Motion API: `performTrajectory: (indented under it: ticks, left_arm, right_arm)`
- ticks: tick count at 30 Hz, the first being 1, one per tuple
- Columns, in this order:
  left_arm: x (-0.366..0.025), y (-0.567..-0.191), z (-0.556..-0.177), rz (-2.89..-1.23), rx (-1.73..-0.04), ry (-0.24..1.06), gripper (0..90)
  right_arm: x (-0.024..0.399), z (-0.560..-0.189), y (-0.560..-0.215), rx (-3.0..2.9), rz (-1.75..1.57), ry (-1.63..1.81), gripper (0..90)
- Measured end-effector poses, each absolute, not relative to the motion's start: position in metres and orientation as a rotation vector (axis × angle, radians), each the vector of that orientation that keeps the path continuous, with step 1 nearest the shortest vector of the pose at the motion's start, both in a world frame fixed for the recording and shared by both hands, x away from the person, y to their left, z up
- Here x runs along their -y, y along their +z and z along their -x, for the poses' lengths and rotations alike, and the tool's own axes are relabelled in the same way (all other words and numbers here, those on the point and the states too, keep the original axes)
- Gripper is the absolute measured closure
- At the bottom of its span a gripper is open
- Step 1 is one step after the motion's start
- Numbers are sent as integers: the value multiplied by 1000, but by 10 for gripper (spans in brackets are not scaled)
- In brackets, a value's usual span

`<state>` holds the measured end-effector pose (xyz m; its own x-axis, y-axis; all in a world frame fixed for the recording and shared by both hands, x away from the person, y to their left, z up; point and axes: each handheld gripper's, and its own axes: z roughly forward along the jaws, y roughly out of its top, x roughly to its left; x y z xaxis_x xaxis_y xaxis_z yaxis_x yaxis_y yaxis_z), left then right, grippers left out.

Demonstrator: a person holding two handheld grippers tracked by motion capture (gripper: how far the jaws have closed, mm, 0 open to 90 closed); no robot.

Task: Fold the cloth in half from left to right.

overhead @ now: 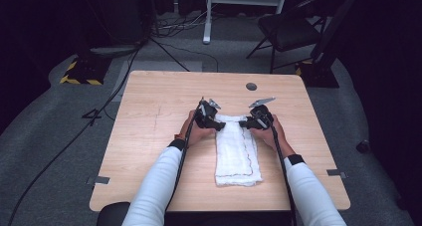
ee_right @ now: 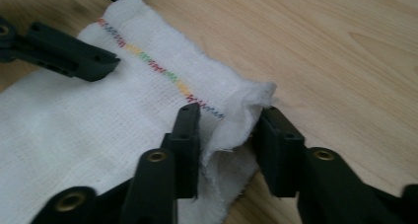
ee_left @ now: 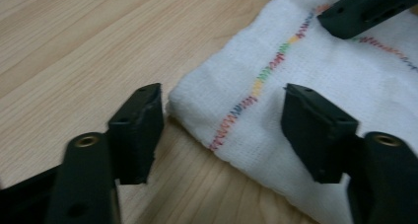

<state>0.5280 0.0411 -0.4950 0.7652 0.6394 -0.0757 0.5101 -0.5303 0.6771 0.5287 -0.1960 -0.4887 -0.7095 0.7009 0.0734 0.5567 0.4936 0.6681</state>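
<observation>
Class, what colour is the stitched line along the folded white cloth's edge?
Multicoloured stitching on the white cloth: red, blue, green, yellow. Clearest in the left gripper view.

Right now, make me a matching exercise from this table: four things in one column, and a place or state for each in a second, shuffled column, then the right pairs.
Things:
1. left tongs
2. right tongs
3. white cloth
4. dark round disc

Places or states:
A. lies folded in a long strip on the table
B. sits alone near the table's far edge
C. jaws apart around a flat cloth corner
D. jaws close around a bunched-up cloth corner

Pairs: 1-C, 2-D, 3-A, 4-B
</observation>
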Motion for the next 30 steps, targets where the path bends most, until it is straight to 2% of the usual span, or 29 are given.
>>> performTrajectory:
  ticks: [1,2,4,5,8,19,30]
  left_arm:
    - [-41,-495,-528,-2247,-846,231,416]
    - [-42,-495,-528,-2239,-842,214,526]
    - [-43,-495,-529,-2221,-838,183,647]
    - [-43,-496,-530,-2210,-832,163,647]
    - [-43,-496,-533,-2213,-824,142,766]
    - [-31,-468,-544,-2216,-796,350,801]
    - [-32,-440,-544,-2177,-753,419,803]
  right_arm:
    - [195,-528,-489,-2531,-1091,1021,705]
    - [195,-528,-488,-2542,-1087,1028,757]
    - [195,-527,-488,-2549,-1076,1028,803]
    - [195,-527,-488,-2549,-1076,1028,803]
    - [194,-528,-487,-2530,-1042,1022,849]
    - [194,-530,-465,-2379,-1002,1052,861]
    - [197,-527,-438,-2300,-955,1097,862]
